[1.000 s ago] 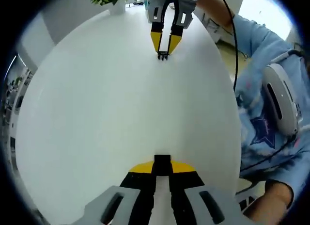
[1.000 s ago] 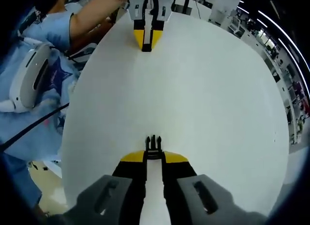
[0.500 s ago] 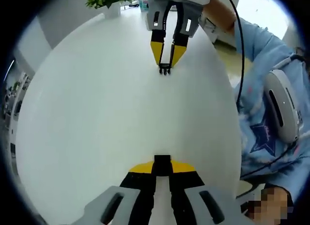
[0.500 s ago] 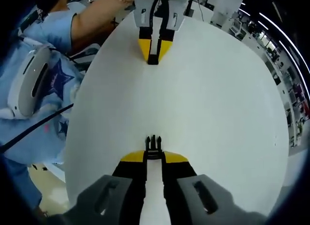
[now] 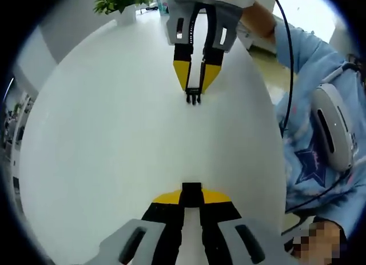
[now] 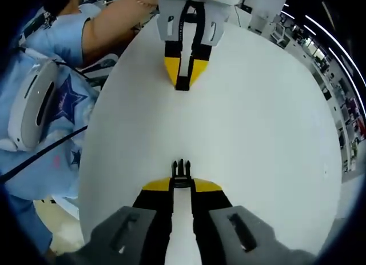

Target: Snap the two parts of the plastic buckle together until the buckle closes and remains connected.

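Room: white round counter (image 5: 114, 133) with an office behind it; a green potted plant (image 5: 121, 2) stands at its far edge in the left gripper view.
Person: at the counter's side, in a light blue top with a dark star print (image 5: 311, 162); a white headset (image 5: 331, 125) hangs at the chest, and a black cable (image 5: 289, 53) runs across the sleeve.
Left claw (image 5: 191, 195): it rises from the bottom of its own view, level over the counter, jaws clenched on the socket half of the buckle (image 5: 191, 189), a small black block that sticks out between the yellow tips. In the right gripper view the same claw (image 6: 182, 82) comes from the top, pointing down the picture, with the person's bare forearm (image 6: 114, 19) behind it.
Right claw (image 6: 181, 182): also level, jaws clenched on the pronged half of the buckle (image 6: 181, 169), whose black prongs point ahead. In the left gripper view this claw (image 5: 194, 93) hangs from the top, prongs toward the camera.
Relation: two claws face each other tip to tip, on one line, with bare counter between; the halves are apart.
Writing: none that I can read.
Change: compared with half a second ago, each claw looks bigger and lower in the other's view, so the gap is smaller.
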Tool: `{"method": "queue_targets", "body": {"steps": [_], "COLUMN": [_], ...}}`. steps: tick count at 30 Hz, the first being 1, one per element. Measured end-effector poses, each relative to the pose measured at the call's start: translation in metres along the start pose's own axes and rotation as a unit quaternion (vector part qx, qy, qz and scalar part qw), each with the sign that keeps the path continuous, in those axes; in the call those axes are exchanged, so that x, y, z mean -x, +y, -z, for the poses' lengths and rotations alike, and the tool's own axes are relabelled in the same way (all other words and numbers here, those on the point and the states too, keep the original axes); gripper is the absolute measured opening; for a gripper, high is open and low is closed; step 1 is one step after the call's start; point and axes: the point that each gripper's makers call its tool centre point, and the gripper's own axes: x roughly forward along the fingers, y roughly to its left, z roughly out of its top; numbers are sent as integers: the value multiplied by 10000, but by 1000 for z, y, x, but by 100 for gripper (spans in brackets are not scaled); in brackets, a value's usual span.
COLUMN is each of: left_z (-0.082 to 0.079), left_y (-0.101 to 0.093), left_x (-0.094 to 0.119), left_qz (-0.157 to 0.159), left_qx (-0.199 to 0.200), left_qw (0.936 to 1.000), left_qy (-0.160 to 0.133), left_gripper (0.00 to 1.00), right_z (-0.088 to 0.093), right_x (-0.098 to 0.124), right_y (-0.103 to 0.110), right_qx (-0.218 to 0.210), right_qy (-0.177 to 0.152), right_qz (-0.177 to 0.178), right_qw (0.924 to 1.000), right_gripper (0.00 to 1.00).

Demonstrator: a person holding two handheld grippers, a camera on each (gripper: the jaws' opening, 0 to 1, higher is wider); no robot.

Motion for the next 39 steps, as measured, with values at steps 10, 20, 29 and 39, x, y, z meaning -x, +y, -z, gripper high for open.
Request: {"method": "queue_targets", "body": {"steps": [10,20,29,39], "left_z": [-12,-21,-28,-35], "left_y": [-1,-2,-3,2], "left_x": [-2,-5,-7,-10], "left_qz": [49,74,22,-68], "left_qx": [-115,-214,-239,-614], "left_qw": [9999,9997,9997,9979], "left_qy": [-59,-3,34,-190], "left_gripper": [9,9,9,10], "right_z": [-4,-4,-5,-7], "right_x": [-1,-1,-2,-4], "right_y": [2,3,4,5], "right_qx": [-34,-25,-18,-21], "right_qy": [-92,-76,-43,-120], "right_qz": [55,94,91,86], "right_qw": [9999,9999,9999,9999], "right_gripper": [11,11,11,11]}}
